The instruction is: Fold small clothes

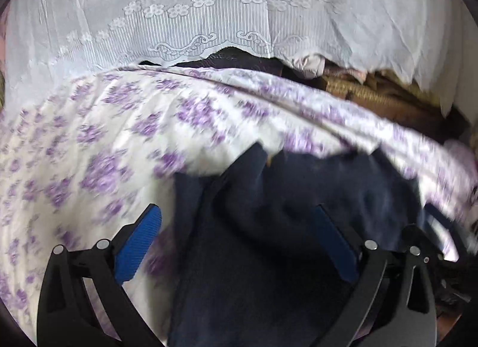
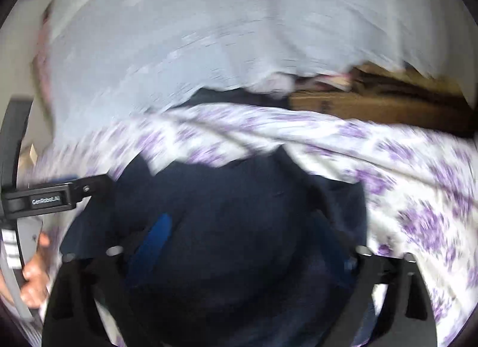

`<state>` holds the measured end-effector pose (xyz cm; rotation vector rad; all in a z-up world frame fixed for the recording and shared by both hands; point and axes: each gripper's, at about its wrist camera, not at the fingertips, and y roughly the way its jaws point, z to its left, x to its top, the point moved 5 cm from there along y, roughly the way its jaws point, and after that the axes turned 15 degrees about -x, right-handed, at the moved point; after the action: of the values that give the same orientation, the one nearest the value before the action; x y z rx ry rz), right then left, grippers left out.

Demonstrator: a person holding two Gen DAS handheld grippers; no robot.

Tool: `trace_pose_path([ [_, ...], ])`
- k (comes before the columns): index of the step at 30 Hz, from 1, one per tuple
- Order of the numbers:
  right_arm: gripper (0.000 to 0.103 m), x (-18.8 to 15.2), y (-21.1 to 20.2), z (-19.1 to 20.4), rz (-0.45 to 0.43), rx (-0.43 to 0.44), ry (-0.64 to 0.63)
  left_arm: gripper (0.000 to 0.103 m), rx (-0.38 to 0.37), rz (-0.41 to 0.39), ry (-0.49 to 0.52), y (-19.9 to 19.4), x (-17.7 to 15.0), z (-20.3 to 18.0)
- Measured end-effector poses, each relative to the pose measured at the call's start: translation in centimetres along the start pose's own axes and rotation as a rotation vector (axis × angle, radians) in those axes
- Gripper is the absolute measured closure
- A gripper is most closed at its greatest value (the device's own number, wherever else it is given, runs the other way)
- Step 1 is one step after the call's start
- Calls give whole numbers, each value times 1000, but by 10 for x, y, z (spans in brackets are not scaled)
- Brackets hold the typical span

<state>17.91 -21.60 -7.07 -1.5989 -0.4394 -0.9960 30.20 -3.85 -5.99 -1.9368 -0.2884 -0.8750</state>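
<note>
Lying bunched and creased on the purple-flowered sheet (image 1: 98, 143), dark navy garment (image 1: 269, 227) sits between both wide-spread grippers, left gripper (image 1: 239, 221) and right gripper (image 2: 242, 227), unpinched.

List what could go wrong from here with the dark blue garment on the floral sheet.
1. Both the left gripper and the right gripper stand open around the navy garment, pads apparently not pressing it, so closing now may grab a bunched wad instead of an edge.
2. The floral sheet lies right under the cloth; a finger could pinch it too.
3. The right wrist view is blurred, so hems are hard to judge.
</note>
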Motion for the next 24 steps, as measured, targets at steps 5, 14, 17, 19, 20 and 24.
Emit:
trace_pose_path([
  [5, 73, 3, 26, -30, 69, 87, 196, 4, -78, 69, 62, 51, 9, -16],
  [14, 72, 36, 37, -1, 145, 163, 166, 4, -122, 68, -205, 65, 17, 49],
  [17, 72, 35, 77, -1, 188, 41, 148, 4, -72, 91, -178, 73, 15, 49],
  [19, 87, 19, 114, -17, 264, 10, 179, 4, -37, 117, -152, 80, 15, 47],
  [20, 95, 17, 117, -26, 274, 43, 237, 4, -26, 121, -143, 82, 14, 46],
  [24, 89, 29, 92, -33, 181, 19, 228, 5, -23, 82, -127, 66, 17, 42],
])
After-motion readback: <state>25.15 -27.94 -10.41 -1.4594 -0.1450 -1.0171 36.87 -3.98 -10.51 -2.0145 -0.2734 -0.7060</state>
